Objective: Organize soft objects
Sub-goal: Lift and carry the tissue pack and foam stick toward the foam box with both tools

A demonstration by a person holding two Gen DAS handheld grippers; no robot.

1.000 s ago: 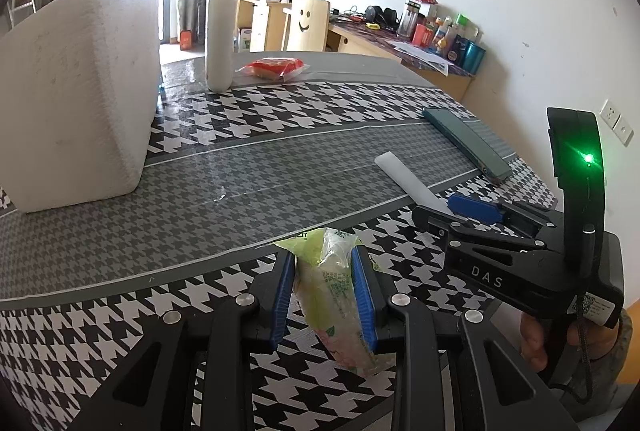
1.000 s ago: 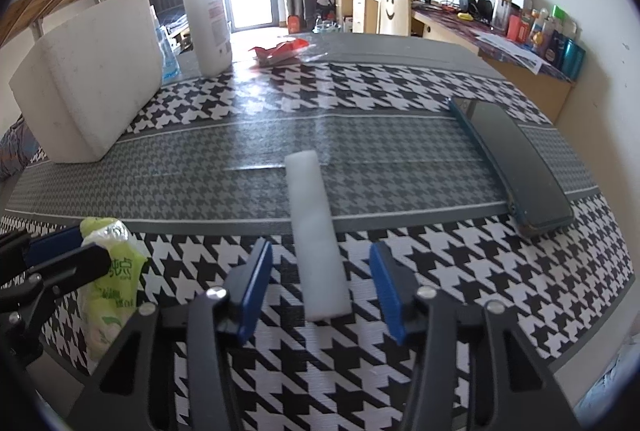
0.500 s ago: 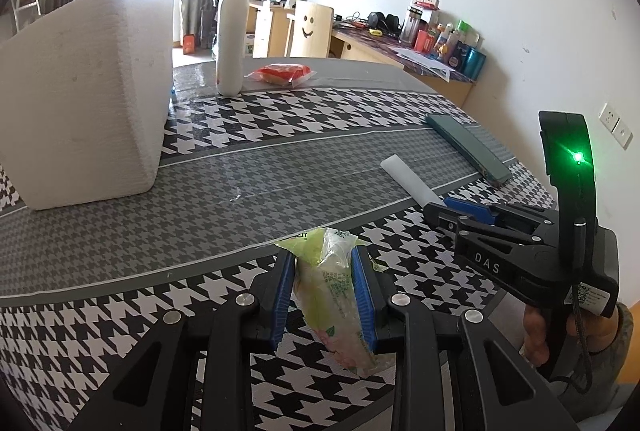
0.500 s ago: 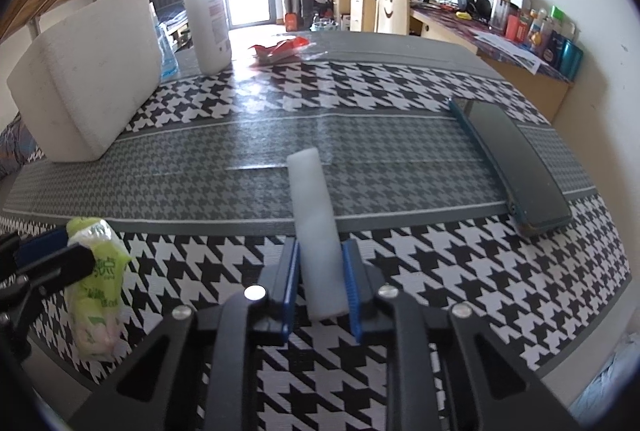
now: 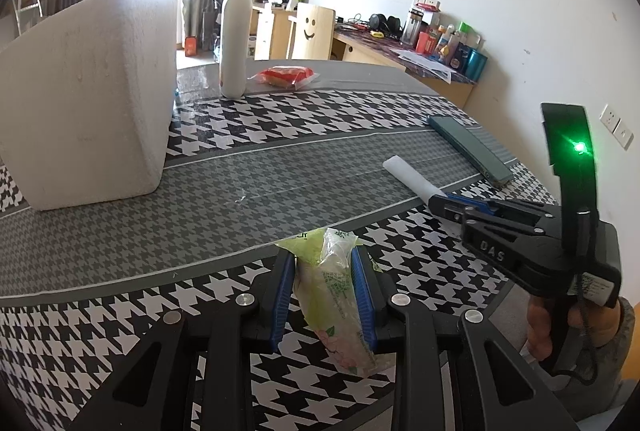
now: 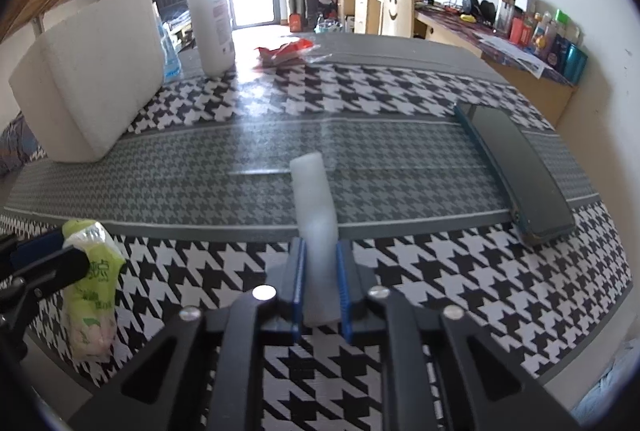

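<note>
- My left gripper [image 5: 323,295] is pinched onto a green tissue pack [image 5: 334,295]; both blue pads press its sides, and the pack's top pokes out past the fingertips while its bottom hangs toward me.
- From my right gripper's camera that same tissue pack [image 6: 94,287] sits low at my left, hanging over the near edge of the table [image 6: 500,295].
- My right gripper [image 6: 320,287] is closing on a white foam strip [image 6: 316,215]. The strip lies between the blue pads, which already touch its sides and squeeze it narrower there.
- The strip runs straight ahead of my right fingertips, its far end reaching out over the grey band of the checked tablecloth.
- From the left camera, my right gripper [image 5: 440,200] is off to the right and a little ahead, a green light glowing on it, my hand [image 5: 576,327] wrapped round its grip.
- Ahead and left of both tools stands a big white foam block [image 5: 86,99].
- Beyond the block, a white pump bottle [image 5: 234,43] with a red top stands upright, and just right of it lies a red wrapped snack [image 5: 285,76].
- Ahead and right of my right gripper lies a flat dark green case [image 6: 516,171], well apart from the strip.
</note>
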